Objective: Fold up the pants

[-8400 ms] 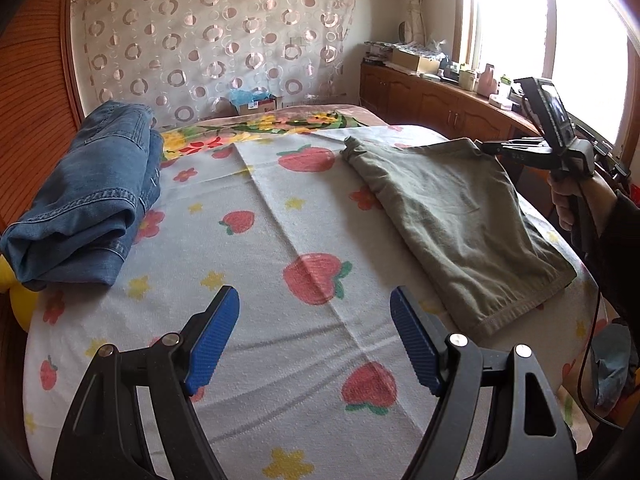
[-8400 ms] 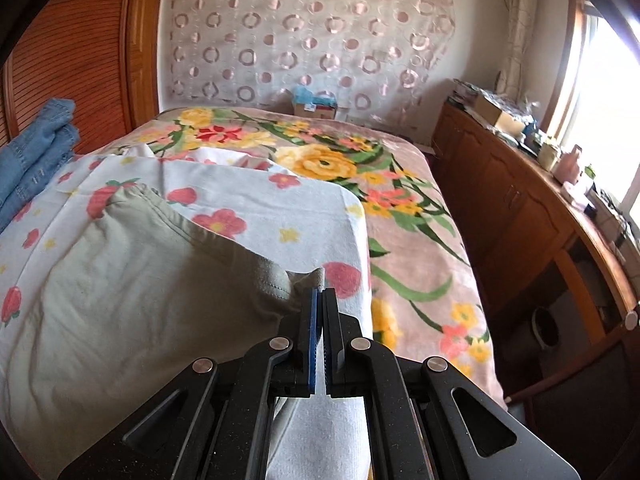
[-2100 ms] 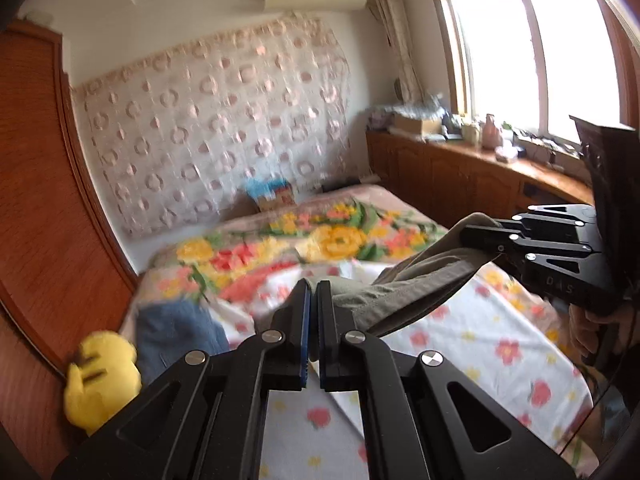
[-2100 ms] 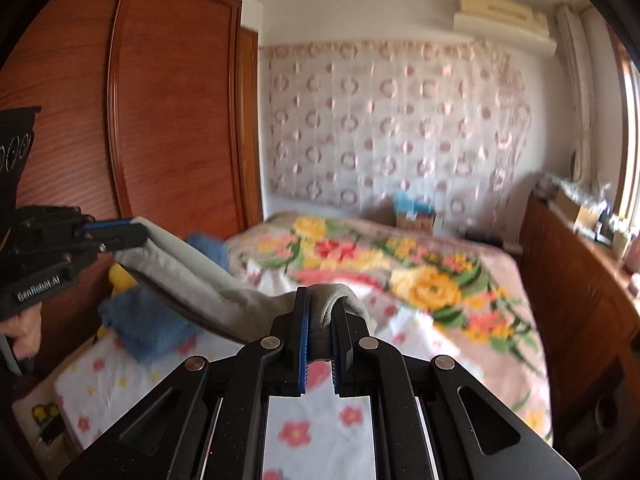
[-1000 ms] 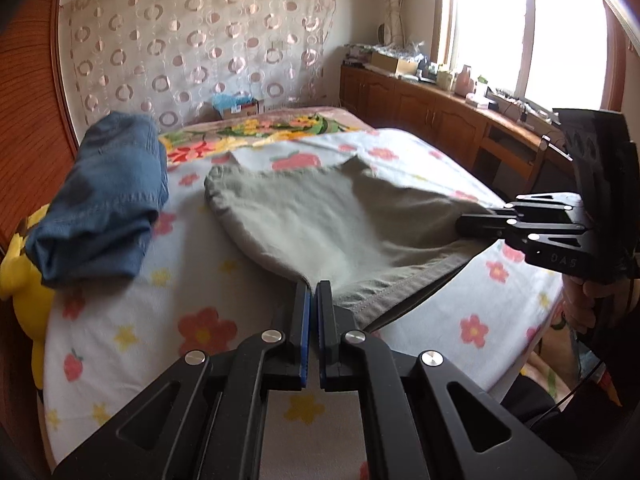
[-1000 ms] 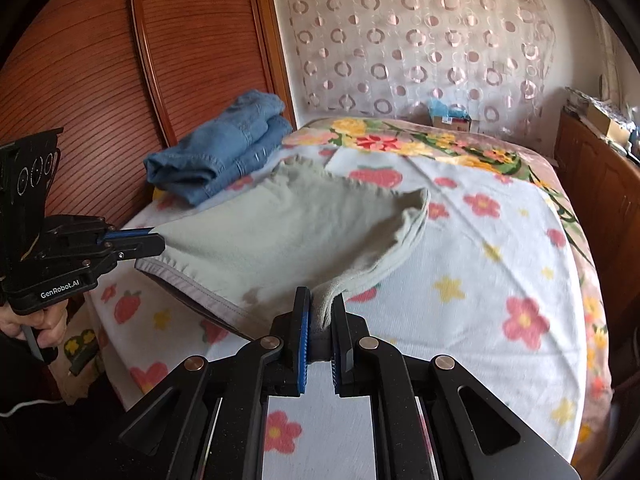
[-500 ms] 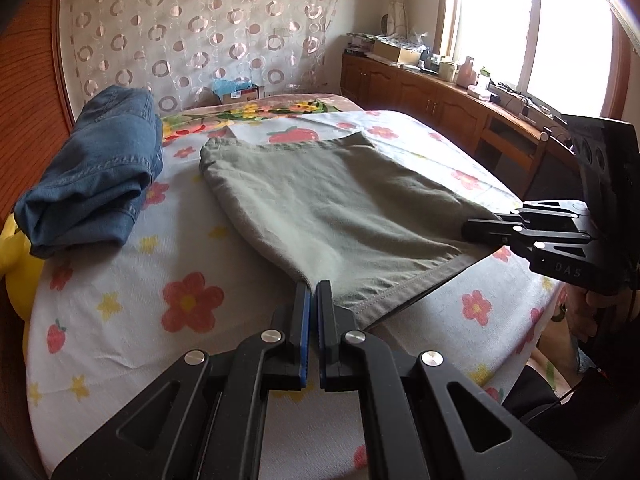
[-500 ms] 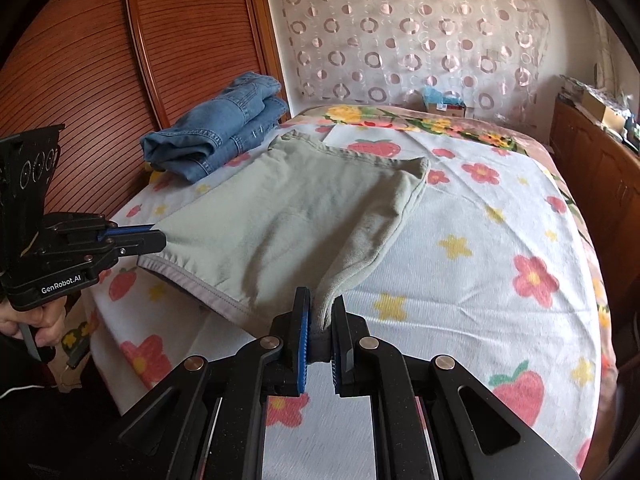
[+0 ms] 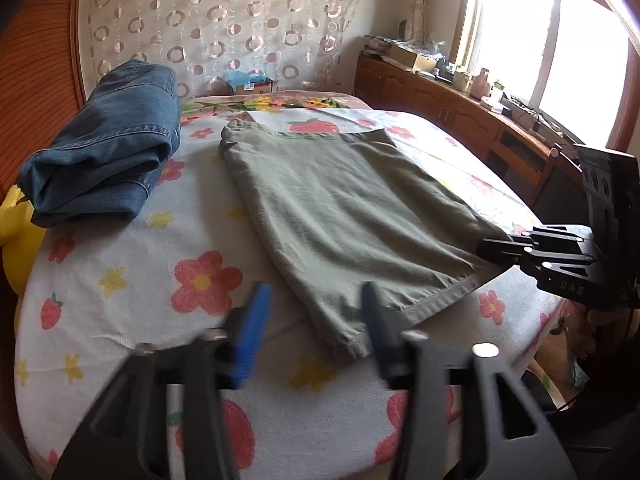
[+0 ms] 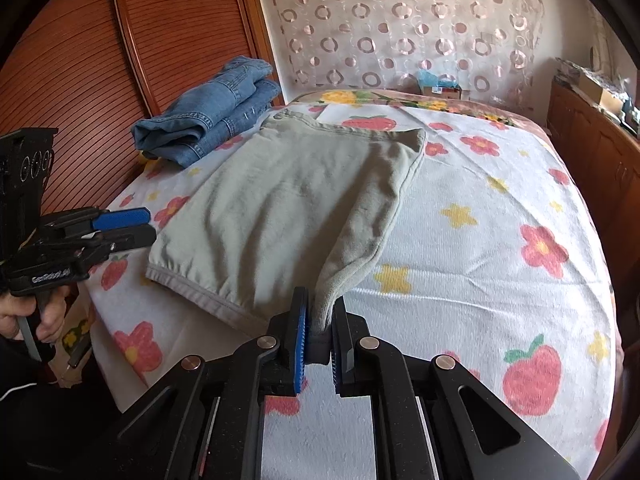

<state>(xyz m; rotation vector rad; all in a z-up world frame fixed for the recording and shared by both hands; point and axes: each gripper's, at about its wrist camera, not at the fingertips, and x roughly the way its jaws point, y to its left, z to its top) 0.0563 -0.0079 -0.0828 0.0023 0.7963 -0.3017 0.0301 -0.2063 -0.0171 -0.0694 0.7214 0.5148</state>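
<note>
The olive-green pants [image 9: 340,208] lie flat on the flowered bed sheet [image 9: 120,280], hem end toward me; they also show in the right wrist view [image 10: 288,208]. My left gripper [image 9: 312,328] is open, its blue-padded fingers either side of the near hem corner, not touching it; it shows in the right wrist view [image 10: 132,226] beside the left hem corner. My right gripper [image 10: 318,344] is shut on the right hem corner of the pants and lifts it slightly; it shows in the left wrist view [image 9: 486,248].
Folded blue jeans [image 9: 104,160] lie at the bed's far left, against the wooden headboard [image 10: 80,80]. A yellow toy [image 9: 12,228] sits beside them. A wooden sideboard [image 9: 480,120] with clutter runs under the window at the right.
The pants came down from the air and now lie spread on the bed. My left gripper has opened and let go of its hem corner. The right gripper still holds its corner.
</note>
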